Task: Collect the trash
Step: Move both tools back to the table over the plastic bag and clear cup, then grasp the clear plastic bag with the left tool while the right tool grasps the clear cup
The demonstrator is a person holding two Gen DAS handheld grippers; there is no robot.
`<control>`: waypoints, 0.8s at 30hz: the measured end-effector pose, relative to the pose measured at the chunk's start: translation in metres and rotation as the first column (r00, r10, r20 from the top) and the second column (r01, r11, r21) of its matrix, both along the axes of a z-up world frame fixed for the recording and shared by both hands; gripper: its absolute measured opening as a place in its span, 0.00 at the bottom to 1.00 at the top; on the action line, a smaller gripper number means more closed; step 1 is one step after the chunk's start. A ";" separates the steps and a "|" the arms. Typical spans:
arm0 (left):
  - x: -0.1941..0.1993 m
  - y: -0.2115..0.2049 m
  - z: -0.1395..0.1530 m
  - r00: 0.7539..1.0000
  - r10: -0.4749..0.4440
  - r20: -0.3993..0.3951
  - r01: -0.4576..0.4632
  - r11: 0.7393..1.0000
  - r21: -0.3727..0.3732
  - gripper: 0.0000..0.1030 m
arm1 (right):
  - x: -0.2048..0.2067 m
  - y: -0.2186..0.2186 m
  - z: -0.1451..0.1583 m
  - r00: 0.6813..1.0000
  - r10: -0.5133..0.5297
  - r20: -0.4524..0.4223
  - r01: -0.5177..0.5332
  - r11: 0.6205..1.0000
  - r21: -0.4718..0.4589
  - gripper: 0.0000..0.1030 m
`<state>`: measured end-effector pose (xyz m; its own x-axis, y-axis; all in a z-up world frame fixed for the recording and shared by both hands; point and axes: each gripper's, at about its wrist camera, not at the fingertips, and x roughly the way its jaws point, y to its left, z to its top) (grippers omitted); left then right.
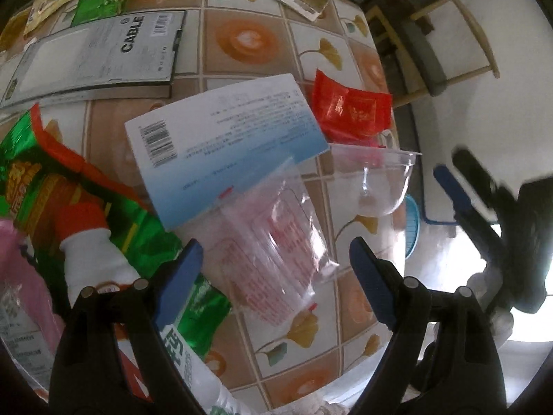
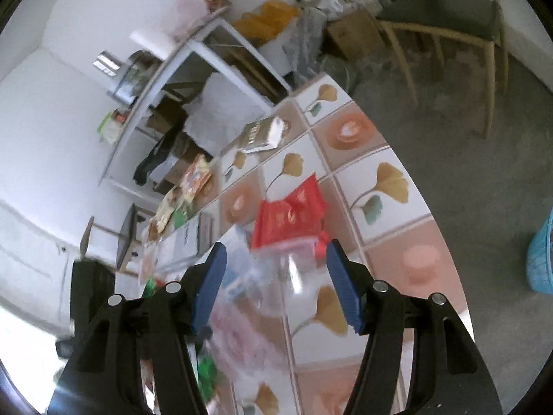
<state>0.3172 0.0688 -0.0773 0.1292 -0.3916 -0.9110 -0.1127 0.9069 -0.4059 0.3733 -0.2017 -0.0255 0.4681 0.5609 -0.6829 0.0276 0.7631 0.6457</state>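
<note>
While clear printed bag (image 1: 276,252) lies flat on tiled table (image 1: 242,41), it sits dead ahead of left gripper (image 1: 276,276), between spread jaws, nothing pinched. Bag's long axis runs roughly 11-to-5 o'clock, top tucked under blue-white card (image 1: 221,138). Clear plastic cup (image 1: 380,180) at 2 o'clock from bag, red wrapper (image 1: 349,107) beyond at 1 o'clock. Right gripper (image 2: 276,283) also spread, empty, cup blurred ahead of it. Judgement: left nearer bag, right nearer cup.
</note>
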 end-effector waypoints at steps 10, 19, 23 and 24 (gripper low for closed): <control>0.016 -0.035 -0.016 0.990 -0.134 -0.048 0.139 0.983 0.122 0.74 | 0.038 0.017 -0.033 0.987 0.046 -0.152 -0.058 0.996 -0.074 0.46; 0.008 -0.047 -0.023 0.984 -0.179 -0.026 0.181 0.978 0.101 0.37 | 0.006 0.016 -0.032 0.981 0.118 -0.155 -0.130 0.989 -0.070 0.36; 0.003 -0.050 -0.020 0.980 -0.199 -0.009 0.199 0.975 0.097 0.22 | -0.015 0.007 -0.028 0.984 0.113 -0.138 -0.123 0.990 -0.065 0.29; 0.002 -0.051 -0.019 0.979 -0.206 0.000 0.205 0.973 0.102 0.19 | -0.017 0.005 -0.028 0.985 0.108 -0.138 -0.118 0.991 -0.064 0.27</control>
<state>0.3193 0.0180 -0.0964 0.0653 -0.3170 -0.9462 0.0842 0.9466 -0.3113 0.3558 -0.1969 -0.0531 0.3064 0.5523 -0.7753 0.0206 0.8104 0.5855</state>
